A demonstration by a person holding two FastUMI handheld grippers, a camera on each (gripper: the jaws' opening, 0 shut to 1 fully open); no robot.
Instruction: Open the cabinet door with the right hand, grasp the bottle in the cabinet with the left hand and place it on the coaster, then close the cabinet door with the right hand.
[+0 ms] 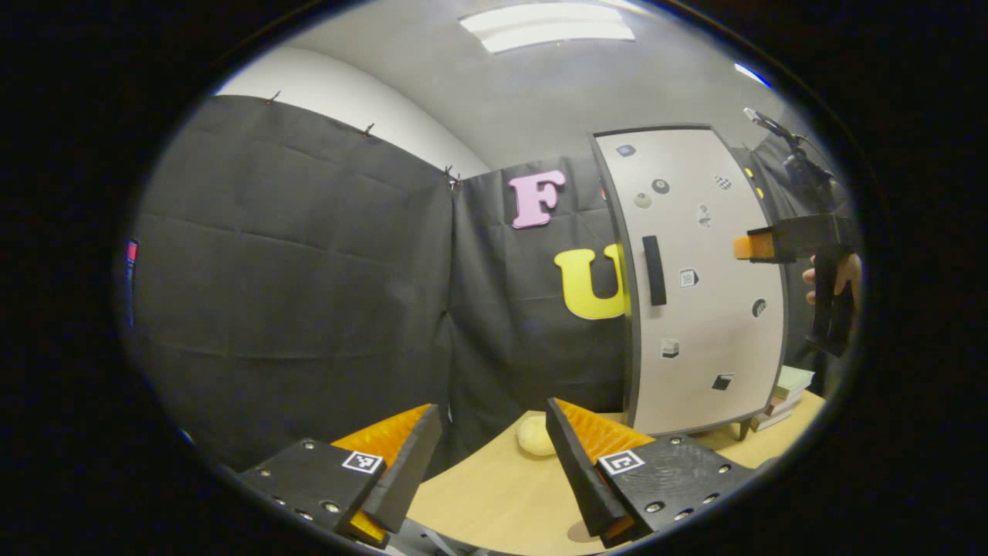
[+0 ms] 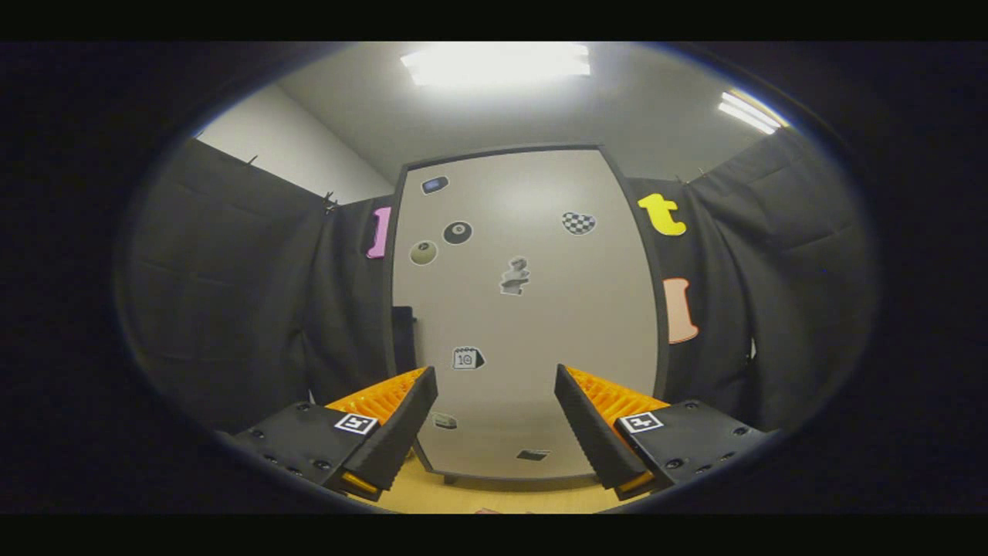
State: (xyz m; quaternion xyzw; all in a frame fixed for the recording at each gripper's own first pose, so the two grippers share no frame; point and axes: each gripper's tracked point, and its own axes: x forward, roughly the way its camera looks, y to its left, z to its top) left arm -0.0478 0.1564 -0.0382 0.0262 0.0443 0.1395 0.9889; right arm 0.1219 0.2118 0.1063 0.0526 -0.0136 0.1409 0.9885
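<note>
The white cabinet (image 1: 706, 309) stands on the wooden table (image 1: 494, 494) with its door (image 2: 525, 309) closed, so its inside is hidden. A black handle (image 1: 654, 270) runs upright near the door's left edge, and stickers dot the door. My left gripper (image 1: 494, 455) is open and empty, low over the table and left of the cabinet. My right gripper (image 2: 494, 417) is open too, facing the door front from a short way off, with the handle (image 2: 401, 340) to its left. In the left gripper view the right gripper (image 1: 752, 247) hangs in front of the door, held by a hand (image 1: 845, 278).
A pale round thing (image 1: 535, 436) lies on the table just left of the cabinet's foot. A small stack of books (image 1: 787, 394) sits at the cabinet's right side. Black cloth walls close in behind and to both sides.
</note>
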